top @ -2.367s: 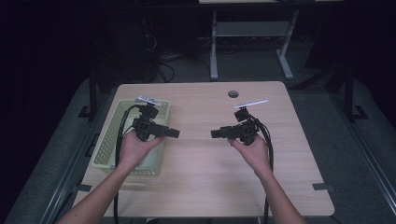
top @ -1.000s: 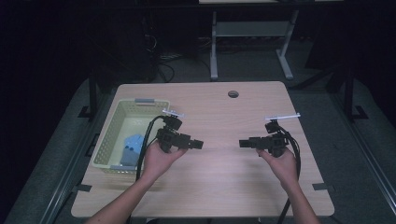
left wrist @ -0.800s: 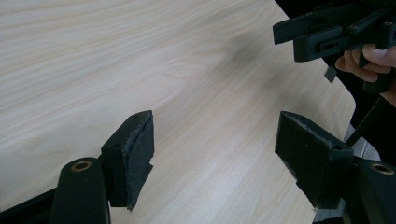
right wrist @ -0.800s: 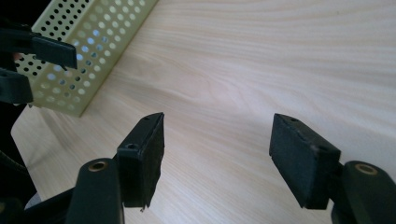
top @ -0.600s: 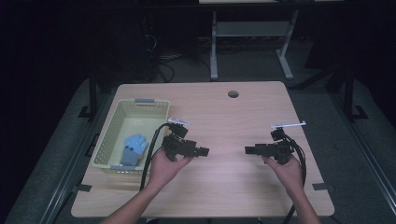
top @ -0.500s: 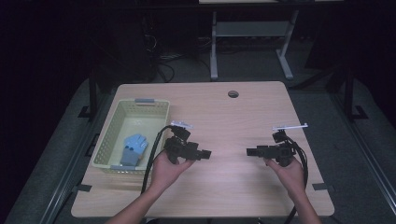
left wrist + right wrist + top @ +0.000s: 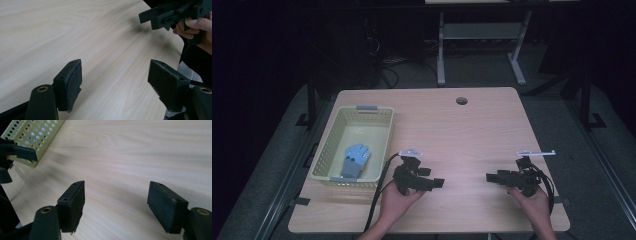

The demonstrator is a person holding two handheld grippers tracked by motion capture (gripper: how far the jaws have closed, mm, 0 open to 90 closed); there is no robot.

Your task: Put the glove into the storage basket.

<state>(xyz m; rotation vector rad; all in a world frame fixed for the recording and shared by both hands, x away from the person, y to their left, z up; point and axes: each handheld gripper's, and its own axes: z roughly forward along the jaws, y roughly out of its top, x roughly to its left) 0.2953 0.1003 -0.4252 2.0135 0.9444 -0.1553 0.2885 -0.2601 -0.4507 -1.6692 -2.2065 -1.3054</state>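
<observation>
The blue glove [image 7: 354, 159] lies in the near end of the pale yellow basket [image 7: 371, 111] at the left of the high view, well apart from both grippers, so the work looks finished or between steps. The left gripper [image 7: 435, 183] and right gripper [image 7: 490, 177] hang low over the bare desk [image 7: 472, 130] in the lower middle of the frame, tips pointing at each other; both have jaws spread wide with nothing between them, and the right one's have just been opening. The main risk I see is the two tips knocking together, or a trailing cable catching the basket's corner and dragging it. The glove is dim and small, so its fingers and fabric are hard to read, and the forearms are cut off at the bottom edge.
</observation>
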